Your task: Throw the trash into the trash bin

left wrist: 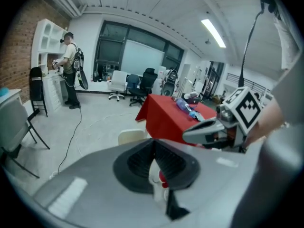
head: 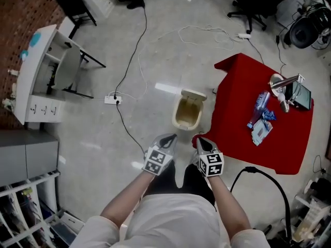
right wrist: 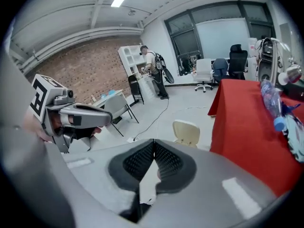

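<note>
The cream trash bin (head: 187, 110) stands on the floor with its lid up, beside the red-clothed table (head: 235, 118). On the table lie a crushed plastic bottle (head: 258, 107) and blue-and-white wrappers (head: 262, 129). My left gripper (head: 170, 137) and right gripper (head: 200, 140) hang side by side just short of the bin, both shut with nothing in them. In the left gripper view the closed jaws (left wrist: 153, 142) point at the bin (left wrist: 132, 136) and the table (left wrist: 166, 110). The right gripper view has the shut jaws (right wrist: 154, 142) aimed at the bin (right wrist: 186, 131), with the bottle (right wrist: 268, 96) at the right.
A cable and power strip (head: 113, 99) lie on the floor left of the bin. A white cabinet (head: 44, 76) and a folding chair (head: 77, 58) stand at the left. A metal lamp-like device (head: 285, 84) sits on the table. A person (left wrist: 70, 68) stands far off by white shelves.
</note>
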Action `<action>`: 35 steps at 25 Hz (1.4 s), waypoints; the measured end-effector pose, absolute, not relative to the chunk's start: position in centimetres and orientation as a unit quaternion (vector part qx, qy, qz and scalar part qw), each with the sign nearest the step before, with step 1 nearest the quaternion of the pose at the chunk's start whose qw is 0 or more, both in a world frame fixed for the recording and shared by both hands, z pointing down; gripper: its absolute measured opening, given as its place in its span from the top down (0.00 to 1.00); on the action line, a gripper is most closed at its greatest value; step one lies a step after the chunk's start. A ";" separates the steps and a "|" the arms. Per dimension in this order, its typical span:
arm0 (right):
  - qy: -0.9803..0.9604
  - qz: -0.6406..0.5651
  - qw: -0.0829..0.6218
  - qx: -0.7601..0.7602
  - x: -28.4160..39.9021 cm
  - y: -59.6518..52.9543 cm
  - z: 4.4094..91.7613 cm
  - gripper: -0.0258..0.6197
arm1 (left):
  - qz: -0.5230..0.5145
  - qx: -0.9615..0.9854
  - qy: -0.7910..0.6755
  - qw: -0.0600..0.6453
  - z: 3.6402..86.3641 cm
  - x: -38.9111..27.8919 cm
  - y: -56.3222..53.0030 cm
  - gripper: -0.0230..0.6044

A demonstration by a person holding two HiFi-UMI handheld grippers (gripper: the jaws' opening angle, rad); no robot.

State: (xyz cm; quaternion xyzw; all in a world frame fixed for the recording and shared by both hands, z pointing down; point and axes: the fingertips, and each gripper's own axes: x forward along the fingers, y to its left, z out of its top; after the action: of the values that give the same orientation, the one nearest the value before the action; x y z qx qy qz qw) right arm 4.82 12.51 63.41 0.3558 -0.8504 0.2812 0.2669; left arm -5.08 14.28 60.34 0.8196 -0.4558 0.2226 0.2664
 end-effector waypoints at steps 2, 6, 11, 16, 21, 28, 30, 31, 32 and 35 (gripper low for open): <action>-0.852 0.279 0.260 0.359 5.4 12.7 61.7 0.96 | 0.218 0.820 -0.457 0.267 59.0 -4.7 14.4 0.96; -0.859 0.268 0.247 0.359 5.9 13.6 58.2 0.96 | 0.215 0.828 -0.447 0.262 56.7 -3.6 15.2 0.96; -0.865 0.251 0.232 0.368 7.6 14.4 54.2 0.96 | 0.224 0.846 -0.414 0.250 53.0 -1.7 16.7 0.96; -0.871 0.232 0.204 0.381 9.0 14.9 49.4 0.96 | 0.204 0.857 -0.417 0.224 47.8 -1.7 16.7 0.96; -0.875 0.218 0.193 0.388 10.3 15.0 47.0 0.96 | 0.191 0.859 -0.426 0.213 45.7 -2.1 15.8 0.96; -0.870 0.221 0.190 0.397 11.0 15.3 46.7 0.96 | 0.192 0.862 -0.423 0.205 45.5 -2.0 15.0 0.96; -0.869 0.223 0.189 0.400 10.7 15.5 46.6 0.96 | 0.193 0.863 -0.420 0.205 45.5 -2.2 15.0 0.96; -0.868 0.224 0.188 0.402 10.6 15.6 46.7 0.96 | 0.196 0.864 -0.417 0.205 45.7 -2.2 15.1 0.96; -0.866 0.224 0.188 0.405 10.6 15.6 46.7 0.96 | 0.201 0.865 -0.411 0.206 45.9 -2.1 15.3 0.96; -0.862 0.227 0.187 0.413 10.4 15.6 46.9 0.96 | 0.214 0.867 -0.397 0.210 46.6 -2.2 15.6 0.96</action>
State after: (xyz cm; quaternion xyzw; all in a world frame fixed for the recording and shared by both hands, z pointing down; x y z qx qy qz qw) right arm 10.36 15.56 46.91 0.4130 -0.8620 0.2271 0.1866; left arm -2.17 15.59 46.63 0.8674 -0.3971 0.2141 0.2098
